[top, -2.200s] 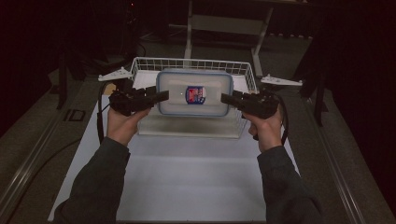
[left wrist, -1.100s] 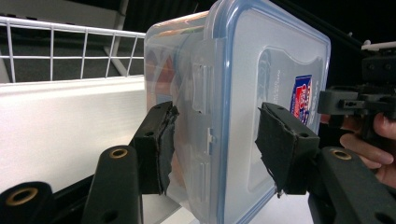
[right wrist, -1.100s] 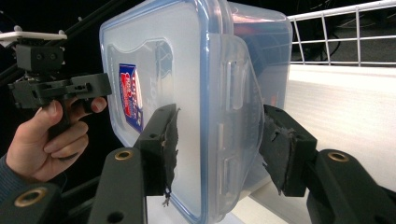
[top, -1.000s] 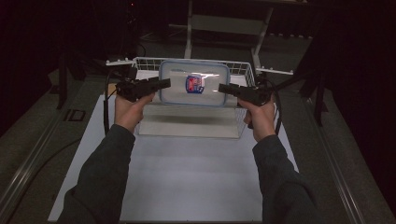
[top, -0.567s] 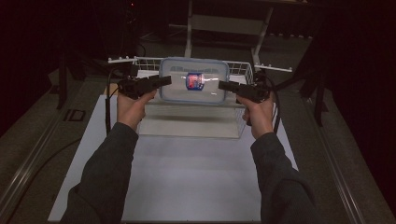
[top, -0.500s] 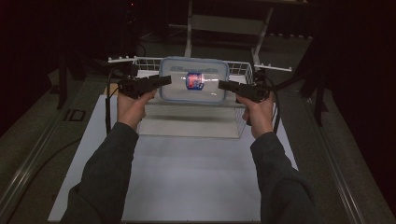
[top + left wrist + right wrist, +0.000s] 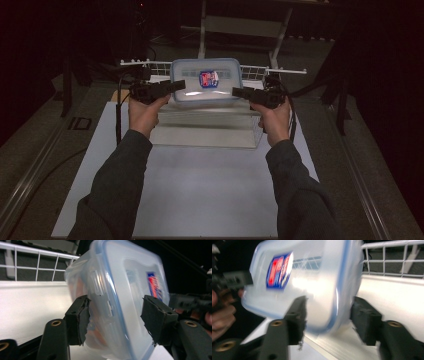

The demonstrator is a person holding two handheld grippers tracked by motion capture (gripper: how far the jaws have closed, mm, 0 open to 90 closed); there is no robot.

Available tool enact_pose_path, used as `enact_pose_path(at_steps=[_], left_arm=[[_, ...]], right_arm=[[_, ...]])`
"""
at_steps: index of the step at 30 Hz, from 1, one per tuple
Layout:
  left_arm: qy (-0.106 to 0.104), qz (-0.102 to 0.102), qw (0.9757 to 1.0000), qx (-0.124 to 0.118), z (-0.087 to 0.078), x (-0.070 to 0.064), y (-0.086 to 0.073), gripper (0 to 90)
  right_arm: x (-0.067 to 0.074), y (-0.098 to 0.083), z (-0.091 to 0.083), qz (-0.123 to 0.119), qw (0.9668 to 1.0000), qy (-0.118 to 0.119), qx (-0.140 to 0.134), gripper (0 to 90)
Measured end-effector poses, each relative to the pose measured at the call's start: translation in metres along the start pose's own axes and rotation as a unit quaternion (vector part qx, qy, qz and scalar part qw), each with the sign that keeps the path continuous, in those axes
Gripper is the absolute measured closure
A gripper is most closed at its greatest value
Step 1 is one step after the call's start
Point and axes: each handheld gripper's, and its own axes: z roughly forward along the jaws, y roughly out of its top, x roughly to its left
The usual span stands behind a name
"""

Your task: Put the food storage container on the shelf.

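- The lidded plastic container (image 7: 206, 81), clear with a blue-rimmed lid and a red-and-blue label, now sits higher and farther back than a couple of seconds ago, held over the white wire basket (image 7: 250, 73) at the far end of the worktop (image 7: 200, 185).
- The left hand-held gripper (image 7: 176, 86) has its end of the container between its jaws; they have just been opening. In the left gripper view, the lid-side pad (image 7: 156, 318) stands clear of the lid, so that grip looks released.
- The right hand-held gripper (image 7: 239, 93) straddles the other end, and its jaws have just been widening too. The basket-side pad (image 7: 364, 317) shows a gap to the container (image 7: 307, 287).
- Both hands have hardly shifted in the last second.
- My reading: the container is being let go into the basket. The blur in the right gripper view suggests it may already be dropping.
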Motion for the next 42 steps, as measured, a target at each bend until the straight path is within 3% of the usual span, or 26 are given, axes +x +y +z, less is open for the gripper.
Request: enact_pose_path(at_steps=[1,4,7,10,14,20,25,29,33,35,39,42], left_arm=[[-0.002,-0.003,1.0000,-0.002,0.001,0.002,0.001,38.0],[0.002,-0.006,0.9999,-0.009,0.003,0.004,0.004,38.6],[0.027,0.008,0.9995,-0.012,0.003,0.003,0.008,42.4],[0.061,0.032,0.9976,0.003,0.008,-0.002,0.010,45.5],[0.072,0.039,0.9966,-0.009,0.011,-0.006,0.008,42.6],[0.074,0.065,0.9949,-0.021,0.002,-0.011,0.006,42.6],[0.068,0.078,0.9943,-0.026,-0.011,-0.014,0.005,42.6],[0.068,0.113,0.9912,-0.014,-0.021,-0.021,0.001,42.6],[0.051,0.147,0.9878,-0.001,-0.035,-0.029,-0.007,42.4],[0.044,0.153,0.9872,0.000,-0.043,-0.032,-0.013,41.9],[0.049,0.179,0.9827,0.002,-0.058,-0.039,-0.029,41.4],[0.065,0.212,0.9750,0.008,-0.068,-0.046,-0.044,41.3]], right_arm=[[0.001,-0.001,0.003,-0.006,1.0000,-0.005,0.001,43.2],[0.001,-0.002,0.004,0.006,0.9999,-0.004,-0.009,43.4],[0.002,-0.002,0.003,0.013,0.9998,-0.003,-0.012,42.4],[0.002,-0.002,0.001,0.022,0.9995,-0.004,-0.021,38.8],[0.004,-0.002,0.000,0.018,0.9992,-0.018,-0.030,37.1],[0.010,-0.003,-0.010,-0.039,0.9972,-0.047,-0.043,38.8],[0.016,-0.005,-0.020,-0.085,0.9945,-0.046,-0.040,42.0],[0.027,-0.009,-0.026,-0.141,0.9885,-0.051,-0.018,42.0],[0.038,-0.017,-0.034,-0.190,0.9802,-0.053,0.012,41.0],[0.043,-0.022,-0.039,-0.207,0.9767,-0.050,0.022,40.3],[0.049,-0.032,-0.050,-0.224,0.9730,-0.045,0.032,39.7],[0.052,-0.040,-0.059,-0.235,0.9704,-0.044,0.035,39.2]])
